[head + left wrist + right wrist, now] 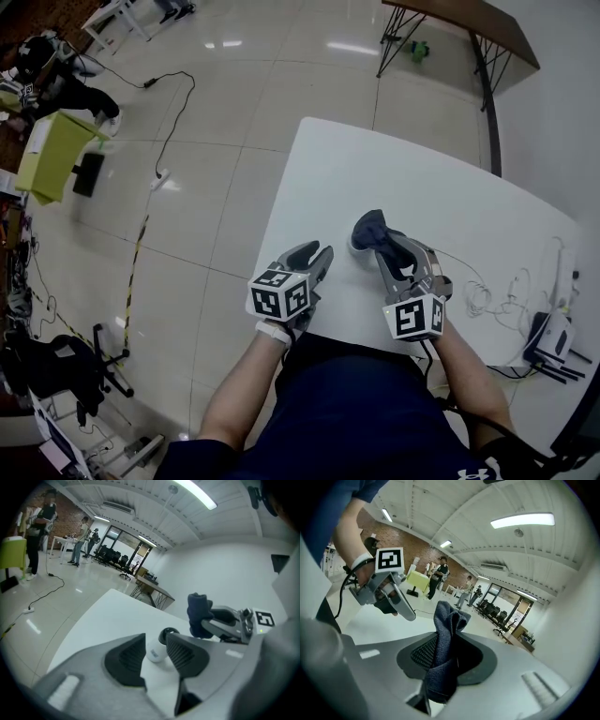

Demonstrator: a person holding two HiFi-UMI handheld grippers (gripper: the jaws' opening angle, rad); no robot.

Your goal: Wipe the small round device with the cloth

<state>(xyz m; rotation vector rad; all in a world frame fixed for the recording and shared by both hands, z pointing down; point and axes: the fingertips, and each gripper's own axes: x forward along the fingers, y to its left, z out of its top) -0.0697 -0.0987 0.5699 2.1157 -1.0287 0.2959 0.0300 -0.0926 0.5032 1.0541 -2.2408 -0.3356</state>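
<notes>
- We hold the left gripper low over the white table, close to its near edge. Its jaws stand apart and press on nothing.
- In the left gripper view, the small round device shows in the gap between those jaws. It has a white body and a black top, and it stands upright on the table just ahead of the tips.
- Our right gripper is clamped on the dark blue cloth. The cloth is bunched between the pads, and a folded end sticks up past the tips.
- The cloth hangs near the device, a little above it and to its right; we cannot tell whether the two touch.
- The two grippers angle toward each other, with the device between them.
- Loose white cables lie on the table well to the right.
</notes>
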